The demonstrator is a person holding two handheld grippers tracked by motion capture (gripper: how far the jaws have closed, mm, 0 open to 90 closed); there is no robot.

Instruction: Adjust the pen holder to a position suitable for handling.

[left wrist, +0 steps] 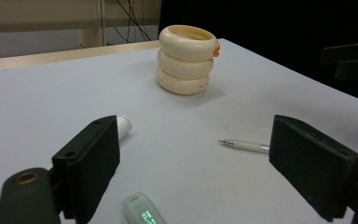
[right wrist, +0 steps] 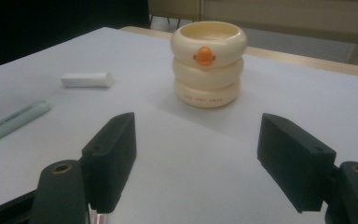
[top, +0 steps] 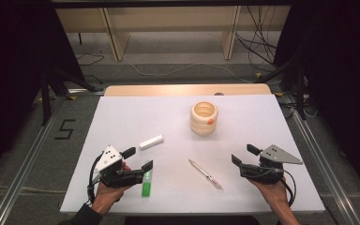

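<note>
Near edge of counter (top: 122, 117): left gripper (top: 140, 159) jaws apart, nothing between them, poised just above the green highlighter (top: 146, 183), which lies flat beside it. Right gripper (top: 243, 155) jaws apart, empty, near the counter's right side. Between the two, a silver pen (top: 205, 174) lies diagonally, well apart from both. Farther in: a white cylindrical stick (top: 151, 141), lying flat. Farthest: cream ringed cup (top: 204, 117) with orange spot, upright, centre-back.
</note>
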